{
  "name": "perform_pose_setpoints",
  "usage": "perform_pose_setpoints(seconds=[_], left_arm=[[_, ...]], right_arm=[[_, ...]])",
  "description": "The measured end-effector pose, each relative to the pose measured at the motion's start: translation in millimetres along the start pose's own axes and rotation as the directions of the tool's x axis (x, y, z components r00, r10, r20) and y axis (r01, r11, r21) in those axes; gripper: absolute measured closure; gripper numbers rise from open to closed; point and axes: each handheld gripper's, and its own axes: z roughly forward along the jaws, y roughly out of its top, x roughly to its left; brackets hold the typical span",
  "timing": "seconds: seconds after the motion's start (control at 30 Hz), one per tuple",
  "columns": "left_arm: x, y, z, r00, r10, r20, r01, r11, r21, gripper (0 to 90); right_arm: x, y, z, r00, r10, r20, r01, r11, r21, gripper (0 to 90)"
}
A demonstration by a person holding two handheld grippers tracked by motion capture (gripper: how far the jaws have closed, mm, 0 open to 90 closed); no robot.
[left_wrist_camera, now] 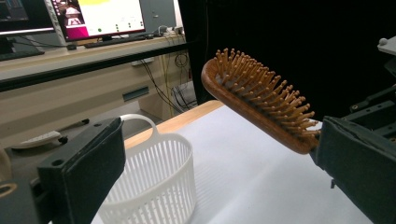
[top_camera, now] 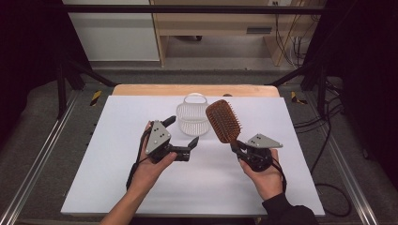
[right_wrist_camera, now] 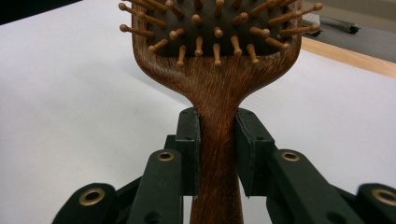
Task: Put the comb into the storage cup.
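wooden hairbrush [top_camera: 224, 121] slants head-up toward basket [top_camera: 192, 119].

Background stuff around the white surface [top_camera: 141, 187]

Wooden cabinet [top_camera: 211, 23] sits on the floor past the far edge, cables [top_camera: 286, 47] dangling on its right, and monitors [left_wrist_camera: 93, 16] lit on a desk.

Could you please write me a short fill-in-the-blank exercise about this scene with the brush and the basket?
1. The right gripper is shut on the wooden hairbrush by its ____.
2. The white slatted basket stands on the table, and inside it is ____.
3. The left gripper has its jaws ____, with nothing between them.
4. The hairbrush is held ____ the table, not resting on it.

Missing words: handle; empty; open; above
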Motion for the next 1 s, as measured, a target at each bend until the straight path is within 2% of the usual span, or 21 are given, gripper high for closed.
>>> perform_pose_setpoints(seconds=[0.2,0.27,0.47,0.53,0.57,0.6,0.73,0.8,0.83,0.9,0.93,1.0], left_arm=[[-1.5,5.0,4.5,0.9997,-0.02,0.015,0.02,0.9997,-0.013,1.6],[-2.2,4.4,5.3,1.0,-0.007,0.005,0.007,0.9999,-0.011,1.6],[-3.0,1.5,10.2,0.9999,-0.017,0.002,0.017,0.9998,-0.005,1.7],[-2.8,2.0,12.0,0.9988,-0.048,0.007,0.048,0.9986,-0.021,1.7],[-2.8,2.0,12.0,0.9988,-0.048,0.007,0.048,0.9986,-0.021,1.8],[-2.4,1.6,13.0,0.9975,-0.07,0.012,0.07,0.9971,-0.029,1.8],[-2.9,0.1,13.8,0.9973,-0.071,0.021,0.071,0.9972,-0.021,1.9],[-3.3,0.3,12.8,0.9979,-0.062,0.017,0.063,0.9977,-0.027,2.1],[-3.5,1.8,10.3,0.9984,-0.054,0.015,0.054,0.9975,-0.045,2.1],[-2.9,2.4,9.6,0.9974,-0.069,0.02,0.07,0.9959,-0.057,2.2],[-2.8,3.6,9.9,0.9951,-0.091,0.037,0.094,0.9936,-0.063,2.2],[-3.8,4.3,11.6,0.9957,-0.084,0.04,0.086,0.9951,-0.049,2.2]], right_arm=[[3.7,1.5,0.4,0.9999,-0.011,-0.001,0.011,1.0,-0.015,73.1],[4.3,1.9,-0.4,0.9999,-0.014,0.0,0.014,1.0,-0.024,73.1],[7.1,2.6,-0.5,0.9997,-0.023,-0.008,0.022,0.999,-0.029,73.1],[10.3,3.1,0.0,0.9992,-0.032,-0.023,0.031,0.999,-0.035,73.1],[11.2,3.4,0.1,0.9991,-0.034,-0.025,0.033,0.999,-0.036,73.1],[12.4,3.8,0.5,0.9989,-0.037,-0.029,0.036,0.999,-0.039,73.1],[17.6,6.2,2.2,0.998,-0.051,-0.036,0.05,0.998,-0.043,73.1],[19.7,5.5,2.0,0.9984,-0.049,-0.03,0.047,0.998,-0.049,73.1],[20.1,4.5,1.9,0.9985,-0.049,-0.025,0.047,0.998,-0.051,73.1],[20.3,3.8,2.1,0.9987,-0.045,-0.022,0.044,0.998,-0.05,73.1],[20.0,2.2,3.0,0.9987,-0.046,-0.02,0.045,0.998,-0.05,73.1],[19.9,1.9,2.5,0.9981,-0.055,-0.027,0.053,0.997,-0.057,73.1]])
